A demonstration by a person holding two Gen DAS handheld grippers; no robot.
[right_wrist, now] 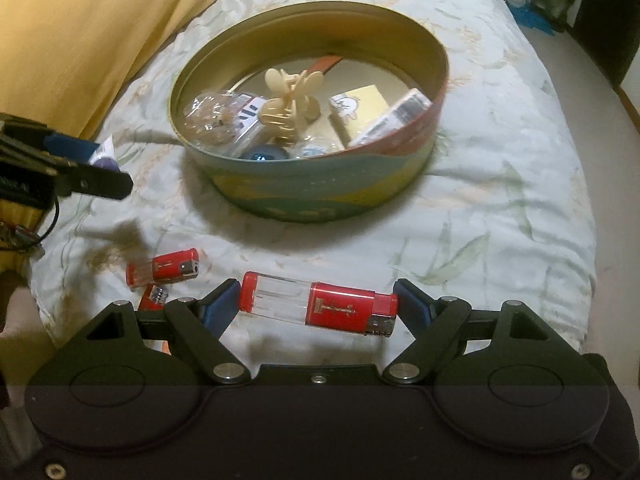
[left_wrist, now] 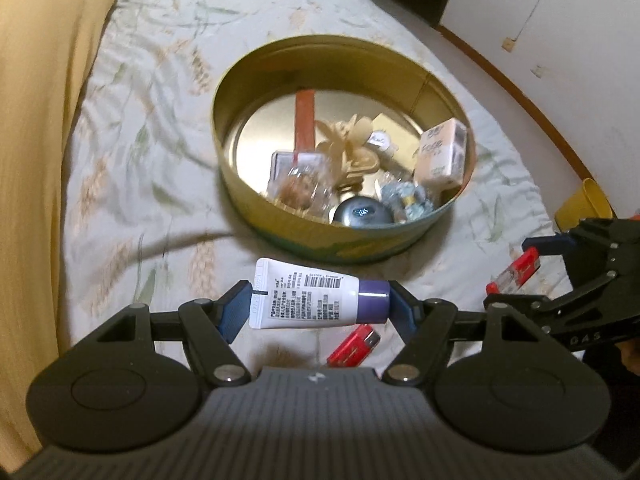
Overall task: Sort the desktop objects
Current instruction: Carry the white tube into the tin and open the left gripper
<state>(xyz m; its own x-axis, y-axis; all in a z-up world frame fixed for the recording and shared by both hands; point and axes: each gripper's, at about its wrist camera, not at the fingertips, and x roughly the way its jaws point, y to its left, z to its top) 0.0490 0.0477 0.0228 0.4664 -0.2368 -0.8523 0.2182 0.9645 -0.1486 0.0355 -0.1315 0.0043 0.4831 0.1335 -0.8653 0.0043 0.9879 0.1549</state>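
**Both tongs loaded — carry to the tin**

The tube (left_wrist: 318, 298) sits crosswise in the left tongs (left_wrist: 316, 306), gripped end to end: crimped end against one blue pad, purple cap against the other. The lighter (right_wrist: 318, 309) lies the same way in the right tongs (right_wrist: 316, 308), pads closed on its two ends. Both items appear lifted clear of the bed (right_wrist: 500, 208), short of the tin (right_wrist: 308, 184).

The tin stands ahead of both tongs, already holding a hair clip (right_wrist: 286, 106), small boxes and other items. Two more lighters (right_wrist: 162, 270) lie on the bed beside the right tongs.

Recommended procedure:
- End grips are likely to slip — hold pressure constant and keep each item level.
- Raise each item above the tin's rim before crossing it.
- Enter one at a time; the tongs are close together.
- Release low, over bare tin floor at the far left.
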